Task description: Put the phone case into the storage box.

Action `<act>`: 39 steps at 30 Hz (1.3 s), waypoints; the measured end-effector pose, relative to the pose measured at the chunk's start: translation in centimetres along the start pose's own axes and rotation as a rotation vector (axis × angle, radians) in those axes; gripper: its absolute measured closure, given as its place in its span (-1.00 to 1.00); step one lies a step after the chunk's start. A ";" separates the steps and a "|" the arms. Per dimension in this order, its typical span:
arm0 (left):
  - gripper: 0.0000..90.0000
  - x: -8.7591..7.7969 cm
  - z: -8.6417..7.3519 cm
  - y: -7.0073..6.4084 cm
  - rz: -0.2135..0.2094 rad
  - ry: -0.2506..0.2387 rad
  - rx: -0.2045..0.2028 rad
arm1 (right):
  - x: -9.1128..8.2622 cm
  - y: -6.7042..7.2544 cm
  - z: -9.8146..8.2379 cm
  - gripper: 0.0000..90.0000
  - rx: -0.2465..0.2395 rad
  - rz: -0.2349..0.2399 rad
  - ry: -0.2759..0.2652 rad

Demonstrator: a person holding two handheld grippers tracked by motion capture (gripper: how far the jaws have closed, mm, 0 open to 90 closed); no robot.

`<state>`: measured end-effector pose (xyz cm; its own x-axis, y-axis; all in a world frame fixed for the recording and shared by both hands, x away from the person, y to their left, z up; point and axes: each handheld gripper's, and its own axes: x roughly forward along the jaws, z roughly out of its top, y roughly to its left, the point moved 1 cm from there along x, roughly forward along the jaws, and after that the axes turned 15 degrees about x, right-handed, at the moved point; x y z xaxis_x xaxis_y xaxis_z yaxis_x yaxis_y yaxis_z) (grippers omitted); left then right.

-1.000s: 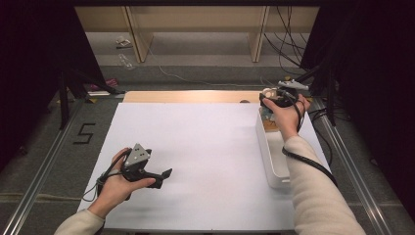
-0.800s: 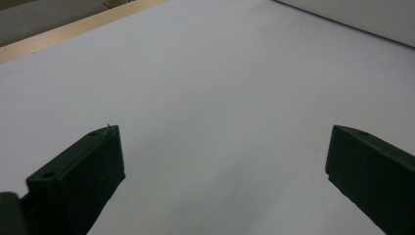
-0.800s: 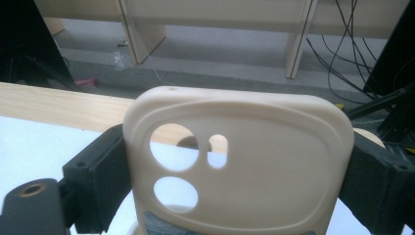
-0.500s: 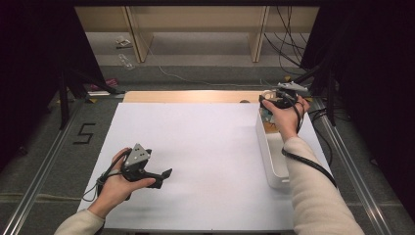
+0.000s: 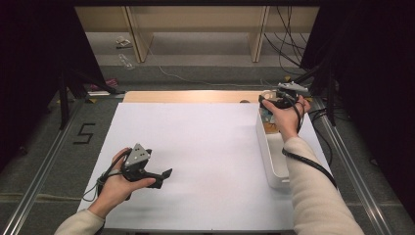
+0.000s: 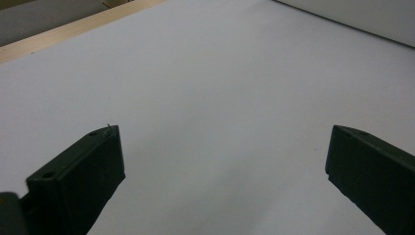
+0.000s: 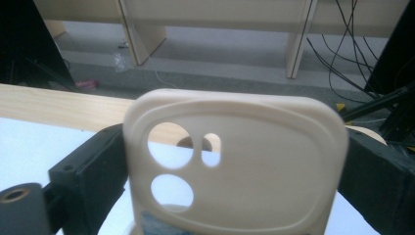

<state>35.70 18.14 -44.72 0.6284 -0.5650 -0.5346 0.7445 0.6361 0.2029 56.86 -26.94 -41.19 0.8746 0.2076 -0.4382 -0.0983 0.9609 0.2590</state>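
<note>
White table sheet (image 5: pixel 205 147); long white bin (image 5: pixel 272 161) along its right edge. Left gripper (image 5: pixel 164 176) low over sheet, near left, jaws apart. Right gripper (image 5: pixel 266 104) held over bin's far end, grip unclear.

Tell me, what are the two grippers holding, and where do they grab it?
The right gripper holds a cream plastic phone case by its two long side edges, camera holes showing. The left gripper is open over the white table sheet, holding nothing.
</note>
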 end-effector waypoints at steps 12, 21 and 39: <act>-0.99 0.0 0.0 0.0 0.001 0.000 0.001 | -0.6 -0.2 0.7 -0.97 0.018 -0.019 -0.038; -0.99 0.0 0.0 0.0 0.001 0.000 0.001 | -1.2 -0.4 1.1 -0.97 0.029 -0.052 -0.079; -0.99 0.0 0.0 0.0 0.002 0.002 0.001 | -2.6 -0.1 0.8 -0.87 0.047 -0.079 -0.080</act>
<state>35.69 18.10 -44.73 0.6295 -0.5629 -0.5356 0.7434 0.6368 0.2045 54.98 -27.74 -39.37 0.9139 0.1148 -0.3894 -0.0073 0.9636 0.2671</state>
